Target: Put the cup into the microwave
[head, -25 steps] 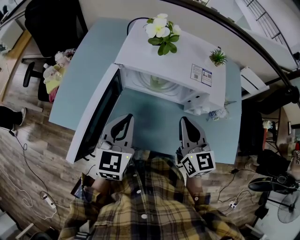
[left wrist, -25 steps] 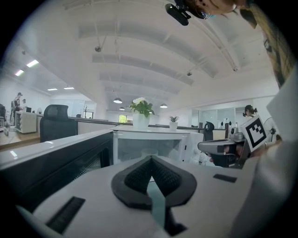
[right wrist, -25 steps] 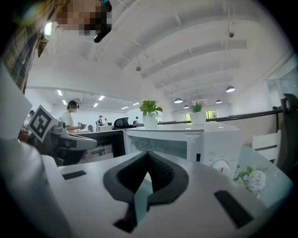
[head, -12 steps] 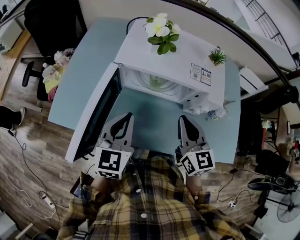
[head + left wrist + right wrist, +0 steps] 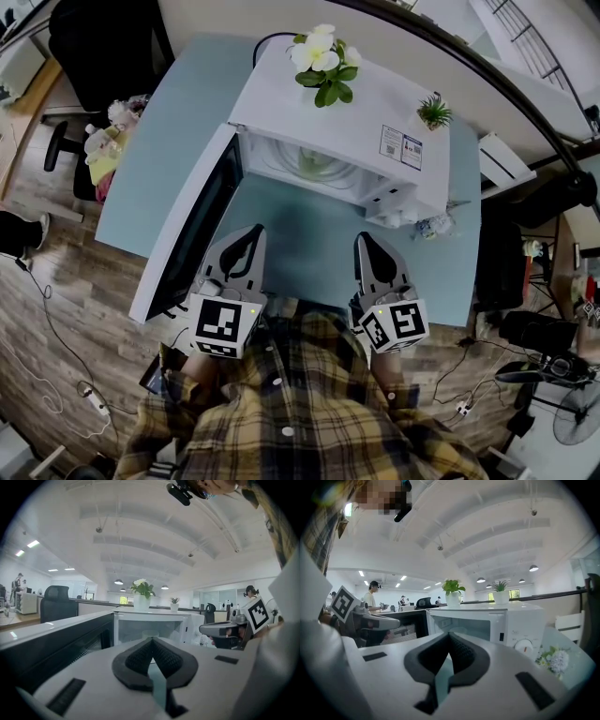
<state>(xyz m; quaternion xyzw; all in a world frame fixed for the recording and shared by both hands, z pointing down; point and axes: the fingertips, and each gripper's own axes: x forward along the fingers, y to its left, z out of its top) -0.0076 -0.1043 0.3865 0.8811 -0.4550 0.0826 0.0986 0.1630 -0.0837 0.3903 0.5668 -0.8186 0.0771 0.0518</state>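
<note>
White microwave point(image 5: 366, 103) stands open, pale cup point(image 5: 315, 166) inside its cavity
Both hand-held grippers hover over the blue tabletop point(image 5: 300, 225) just in front of the microwave, the left gripper point(image 5: 255, 232) beside its swung-out door point(image 5: 192, 234), the right gripper point(image 5: 366, 238) toward its dial point(image 5: 524, 646). Each pair of fingers is pressed together, gripping nothing. A flowering plant point(image 5: 321, 56) sits on the microwave's top.

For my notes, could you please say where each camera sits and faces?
Head view: head-mounted, facing down at the open white boxy microwave; plaid shirt shows.
Left gripper view: on the left hand-held gripper, facing the microwave; shut jaws show.
Right gripper view: same from the right hand-held gripper.
All share the microwave.
</note>
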